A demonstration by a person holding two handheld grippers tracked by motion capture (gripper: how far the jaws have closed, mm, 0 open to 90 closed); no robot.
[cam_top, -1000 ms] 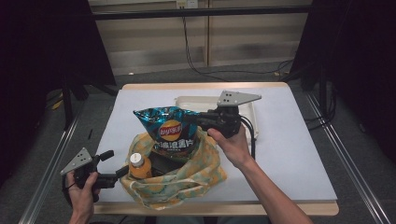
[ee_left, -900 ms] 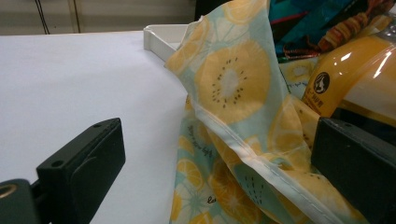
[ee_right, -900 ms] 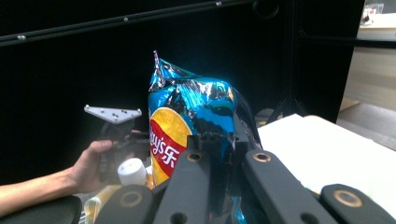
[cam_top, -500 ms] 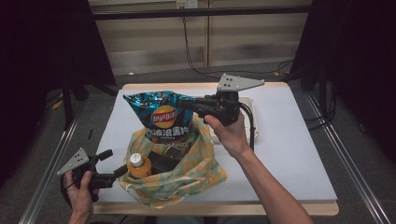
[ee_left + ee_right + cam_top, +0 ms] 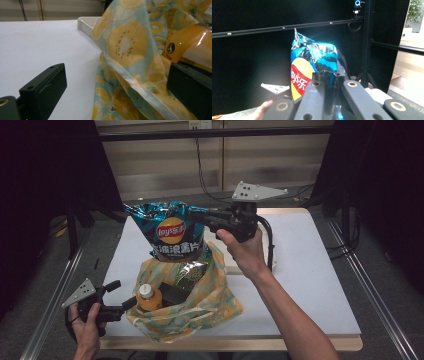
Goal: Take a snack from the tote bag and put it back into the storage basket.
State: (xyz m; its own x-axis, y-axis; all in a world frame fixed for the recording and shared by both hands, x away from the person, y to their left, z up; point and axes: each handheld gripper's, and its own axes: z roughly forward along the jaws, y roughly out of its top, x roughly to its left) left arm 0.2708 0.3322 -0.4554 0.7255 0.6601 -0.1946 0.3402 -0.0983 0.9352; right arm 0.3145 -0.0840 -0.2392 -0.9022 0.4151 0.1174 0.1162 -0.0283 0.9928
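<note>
The right gripper (image 5: 206, 221) has its jaws pressed together on the top edge of the chips bag (image 5: 172, 232), which hangs in the air above the fruit-print bag (image 5: 200, 300); the bottom of the chips bag seems to be just at the mouth of the cloth bag, between its raised sides. The left gripper (image 5: 125, 306) holds the near rim of the fruit-print bag at the left front corner of the table (image 5: 320, 285); in the left gripper view its jaws stand apart with the cloth edge (image 5: 130, 75) between them, and I cannot tell if the pads really press the cloth. To do this step well, I think the right hand should lift straight up until the bottom of the chips bag is free from the cloth, and only then carry it to the side, because the thin foil can catch on the rim and pull the whole bag over. The left gripper should keep the rim low and steady, so that the orange bottle (image 5: 148, 297), which stands upright inside next to it, does not fall. The grip is on the sealed edge only, so a slow move is safer. On the chips bag I can read the red and yellow Lay's logo (image 5: 299, 81) with Chinese characters under it; the label of the bottle shows a small round mark (image 5: 171, 48) that I cannot read
</note>
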